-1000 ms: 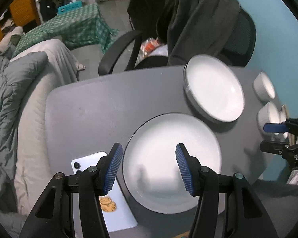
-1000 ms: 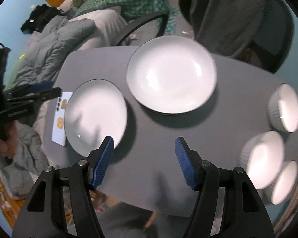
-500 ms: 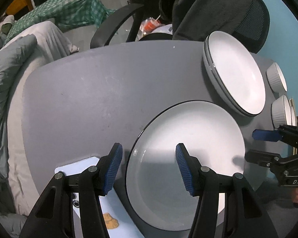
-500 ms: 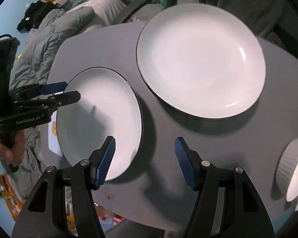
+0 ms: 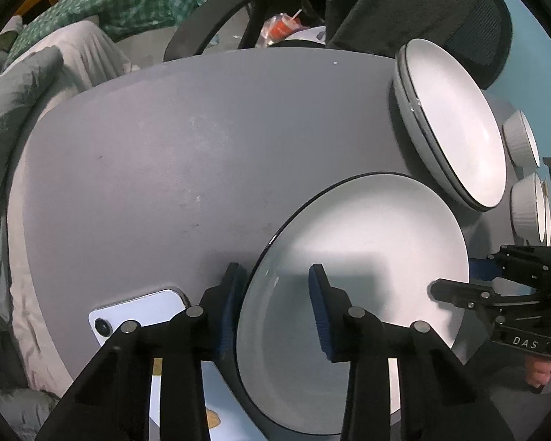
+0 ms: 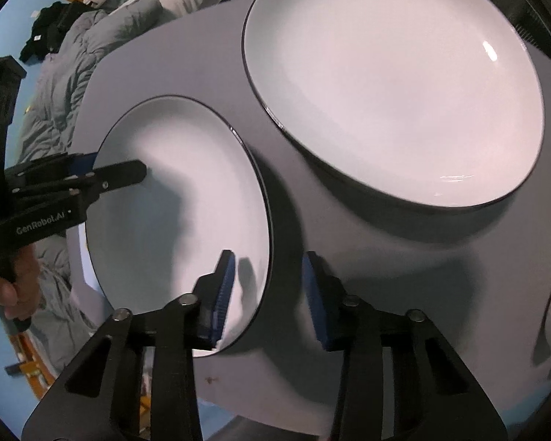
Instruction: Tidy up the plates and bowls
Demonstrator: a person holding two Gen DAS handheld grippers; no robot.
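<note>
A white near plate with a thin black rim lies on the grey round table; it also shows in the right wrist view. My left gripper is open, its jaws straddling the plate's left rim. My right gripper is open, its jaws straddling the opposite rim. A stack of two larger plates sits beyond, also in the right wrist view. Three small white ribbed bowls stand at the table's right edge.
A white phone lies on the table just left of the near plate. An office chair with dark clothes stands behind the table. A grey duvet lies to the left.
Both grippers have come down and closer to the near plate; their open jaws now sit over its opposite rims. The jaws have narrowed somewhat.
</note>
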